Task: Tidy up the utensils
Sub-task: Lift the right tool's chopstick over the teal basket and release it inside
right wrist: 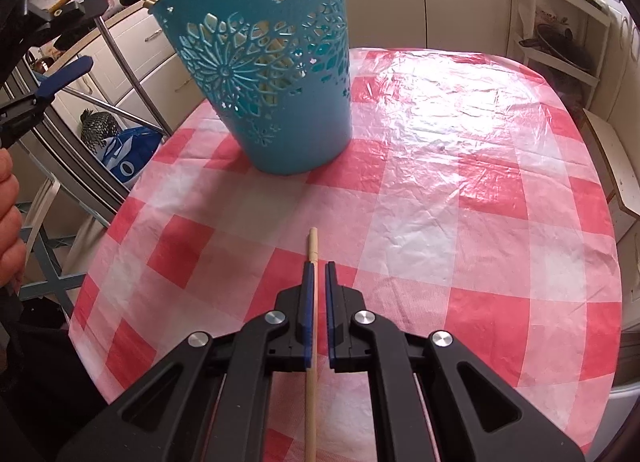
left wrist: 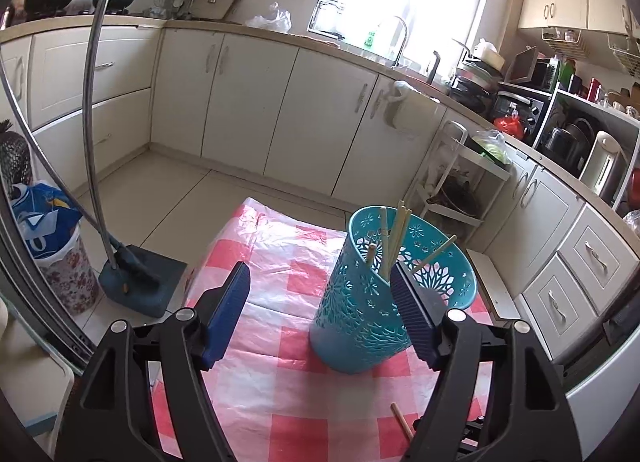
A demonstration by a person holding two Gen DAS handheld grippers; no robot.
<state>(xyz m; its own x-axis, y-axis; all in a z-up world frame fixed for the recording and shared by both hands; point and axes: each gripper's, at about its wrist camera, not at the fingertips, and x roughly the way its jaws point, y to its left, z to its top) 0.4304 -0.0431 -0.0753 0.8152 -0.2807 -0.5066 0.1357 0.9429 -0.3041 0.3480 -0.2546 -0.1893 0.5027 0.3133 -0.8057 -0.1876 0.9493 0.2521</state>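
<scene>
1. One chopstick is out of the holder: it sits between the pads of the right gripper, jaws pinched nearly together on it, tip poking out toward the far side.
2. The teal cut-out utensil holder stands on the red-checked tablecloth, far and left of that gripper, with several chopsticks already leaning inside.
3. The left gripper has its jaws spread wide with nothing between them, right pad just beside the holder's rim.
4. Handling guess: the stick looks like light, stiff bamboo, smooth enough to swivel in a pinch, so gripping nearer the middle seems safer.
5. The holder looks like light plastic and could tip if bumped.
</scene>
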